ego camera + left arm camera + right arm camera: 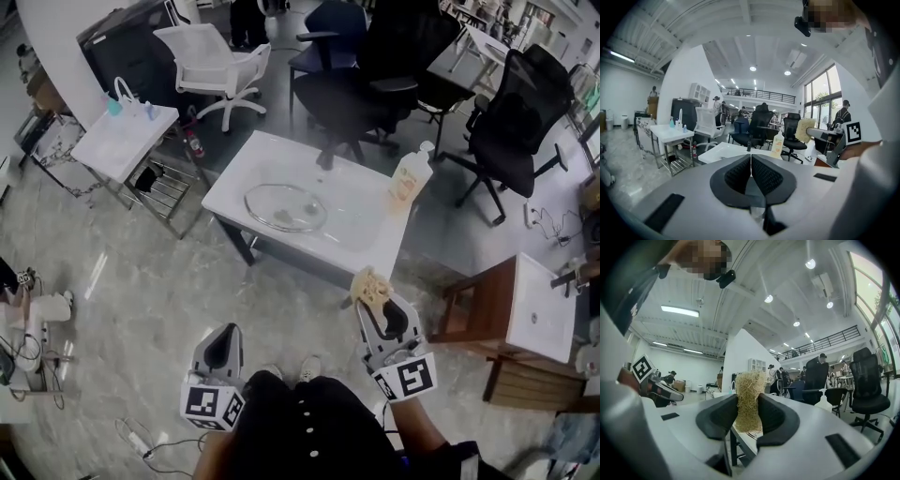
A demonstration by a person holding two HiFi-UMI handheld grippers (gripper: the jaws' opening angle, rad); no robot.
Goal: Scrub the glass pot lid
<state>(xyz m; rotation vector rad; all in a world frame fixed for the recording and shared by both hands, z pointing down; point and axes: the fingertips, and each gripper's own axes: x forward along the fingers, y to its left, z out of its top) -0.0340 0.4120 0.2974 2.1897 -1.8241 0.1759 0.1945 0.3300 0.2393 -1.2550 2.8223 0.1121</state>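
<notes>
**Materials and shapes.** The glass pot lid (285, 207) is round, clear and shallow-domed. It lies flat in the basin of a white rectangular table (234, 183) at the centre of the head view. The scrubber (749, 399) is a coarse, straw-coloured fibre pad.

**Count.** One lid, one scrubber, one pale pump bottle (410, 178) and two grippers.

**Grippers.** The left gripper (225, 334), at lower centre, has its ribbed black jaws closed together on nothing. The right gripper (375, 302), at lower right, clamps the scrubber upright just short of the table's near edge.

**Surroundings.** The bottle stands at the table's right corner. One white mesh chair (217, 66) and several black office chairs (394, 66) stand beyond.
</notes>
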